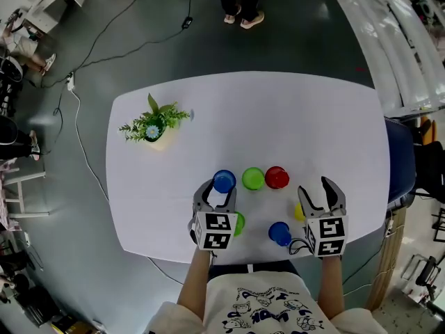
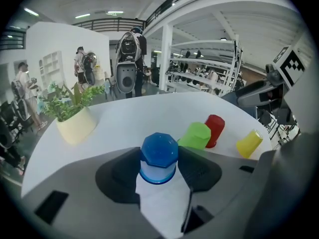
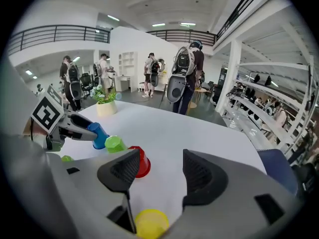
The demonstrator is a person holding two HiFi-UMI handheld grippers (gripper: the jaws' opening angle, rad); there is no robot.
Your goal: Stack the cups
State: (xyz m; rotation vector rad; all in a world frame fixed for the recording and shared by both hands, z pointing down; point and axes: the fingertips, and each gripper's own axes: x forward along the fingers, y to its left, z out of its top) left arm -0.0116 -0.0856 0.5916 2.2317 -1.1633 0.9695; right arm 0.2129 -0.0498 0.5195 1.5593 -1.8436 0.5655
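Note:
Several small cups stand upside down on the white table. A blue cup sits between my left gripper's jaws, and both pads touch its sides. To its right in a row stand a green cup and a red cup. My right gripper hangs open above the table with nothing between its jaws; a yellow cup stands just below and behind them. A second blue cup stands near the front edge. Another green cup peeks out beside the left gripper's marker cube.
A potted plant stands at the table's far left. People stand on the floor beyond the far edge. Cables run across the floor to the left. A dark chair is at the table's right side.

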